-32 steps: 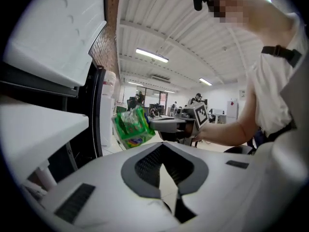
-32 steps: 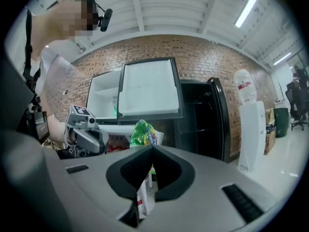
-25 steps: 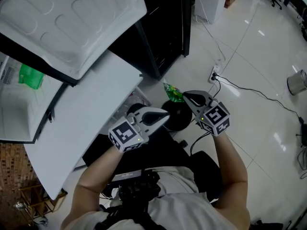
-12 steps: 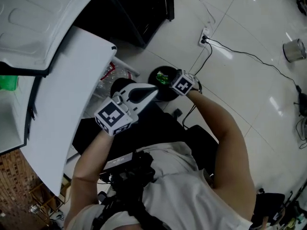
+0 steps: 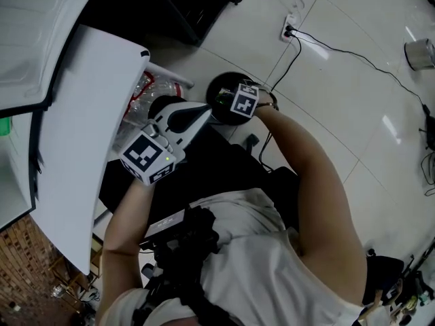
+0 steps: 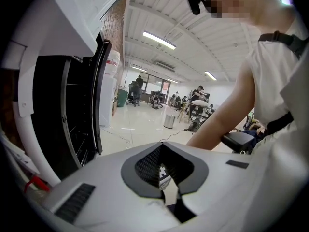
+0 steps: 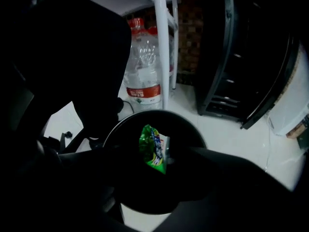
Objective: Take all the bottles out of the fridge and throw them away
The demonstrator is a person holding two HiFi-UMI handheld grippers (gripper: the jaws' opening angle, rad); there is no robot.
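The right gripper (image 5: 225,102) has just been opening its jaws over the bin (image 7: 186,125), with the green bottle (image 7: 153,148) loose between them. The left gripper (image 5: 204,112) is closed and empty.

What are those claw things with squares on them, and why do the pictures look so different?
A person holds a gripper in each hand, like tongs. One picture comes from a camera on the person's head, looking down. The others come from cameras riding on each gripper. The right gripper has just opened its jaws, and a green bottle hangs loose between them, inside the black bin on the floor. The left gripper is shut and empty. Big water bottles stand nearby.
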